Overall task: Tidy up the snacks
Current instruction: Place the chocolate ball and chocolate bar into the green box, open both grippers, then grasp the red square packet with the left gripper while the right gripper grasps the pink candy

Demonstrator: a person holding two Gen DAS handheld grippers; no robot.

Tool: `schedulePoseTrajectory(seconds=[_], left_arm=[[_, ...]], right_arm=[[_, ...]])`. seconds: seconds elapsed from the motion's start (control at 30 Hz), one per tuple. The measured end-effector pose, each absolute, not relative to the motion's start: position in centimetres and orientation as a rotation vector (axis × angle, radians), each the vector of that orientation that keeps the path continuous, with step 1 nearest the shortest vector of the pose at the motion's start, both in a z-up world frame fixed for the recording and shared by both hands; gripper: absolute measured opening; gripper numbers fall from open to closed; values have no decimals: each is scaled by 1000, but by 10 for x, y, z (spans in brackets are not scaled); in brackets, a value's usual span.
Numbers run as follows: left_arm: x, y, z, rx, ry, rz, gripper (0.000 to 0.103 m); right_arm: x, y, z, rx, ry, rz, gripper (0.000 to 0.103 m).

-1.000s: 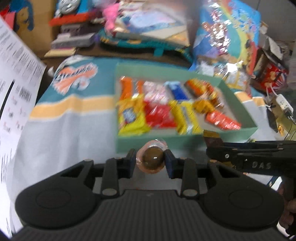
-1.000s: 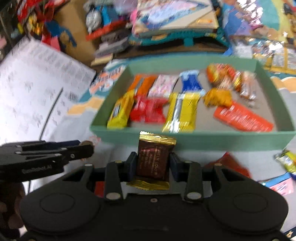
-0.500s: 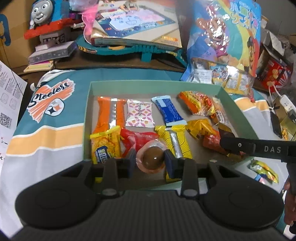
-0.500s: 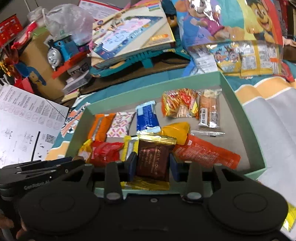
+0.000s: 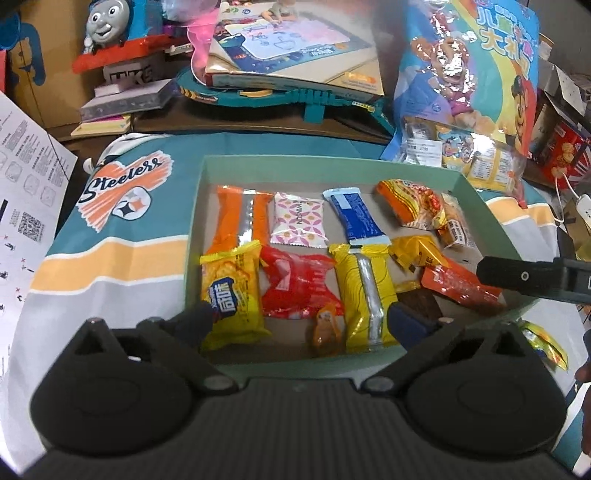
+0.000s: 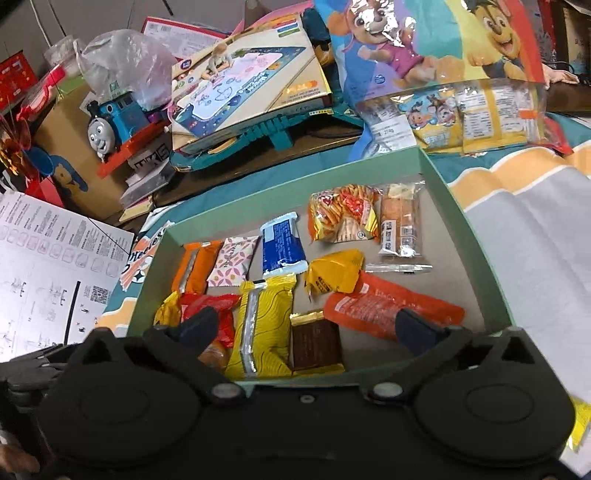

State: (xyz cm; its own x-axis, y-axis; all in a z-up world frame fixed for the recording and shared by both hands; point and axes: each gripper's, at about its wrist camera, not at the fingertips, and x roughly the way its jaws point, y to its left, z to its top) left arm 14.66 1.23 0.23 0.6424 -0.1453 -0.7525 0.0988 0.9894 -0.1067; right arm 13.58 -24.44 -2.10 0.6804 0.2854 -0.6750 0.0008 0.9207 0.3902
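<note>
A green box [image 5: 325,164] [image 6: 476,236] holds several wrapped snacks. My left gripper [image 5: 301,323] is open over its near edge; the small round orange-wrapped candy [image 5: 327,328] lies in the box between a red packet [image 5: 299,288] and a long yellow bar [image 5: 364,295]. My right gripper [image 6: 306,330] is open over the near edge too; the brown chocolate packet with gold ends [image 6: 316,343] lies in the box beside the yellow bar [image 6: 264,325] and an orange packet [image 6: 391,310]. The right gripper's finger shows in the left wrist view [image 5: 532,278].
The box sits on a teal, yellow and grey cloth [image 5: 122,254]. A printed sheet [image 6: 48,273] lies left. A toy train [image 5: 110,29], a boxed drawing mat [image 5: 291,44] and a big cartoon snack bag [image 5: 476,81] stand behind. A yellow packet [image 5: 543,343] lies outside, right.
Both grippers have opened and let go: the round candy and the chocolate packet now lie in the box near its front wall.
</note>
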Motion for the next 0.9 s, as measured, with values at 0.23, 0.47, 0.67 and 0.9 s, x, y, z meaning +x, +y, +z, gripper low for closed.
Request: schedulePoseTrajectory(seconds=[0.23, 0.47, 0.67, 0.9], left_arm=[[116, 18, 12, -25, 846, -132, 103], [80, 47, 6, -53, 858, -75, 103], [55, 69, -16, -38, 906, -50, 103], [36, 80, -47, 0, 980, -70, 103]], right_arm=[[105, -239, -10, 376, 801, 190, 103], [73, -216, -12, 353, 825, 250, 103], [51, -181, -30, 311, 902, 324, 103], [34, -149, -48, 267, 994, 360, 103]])
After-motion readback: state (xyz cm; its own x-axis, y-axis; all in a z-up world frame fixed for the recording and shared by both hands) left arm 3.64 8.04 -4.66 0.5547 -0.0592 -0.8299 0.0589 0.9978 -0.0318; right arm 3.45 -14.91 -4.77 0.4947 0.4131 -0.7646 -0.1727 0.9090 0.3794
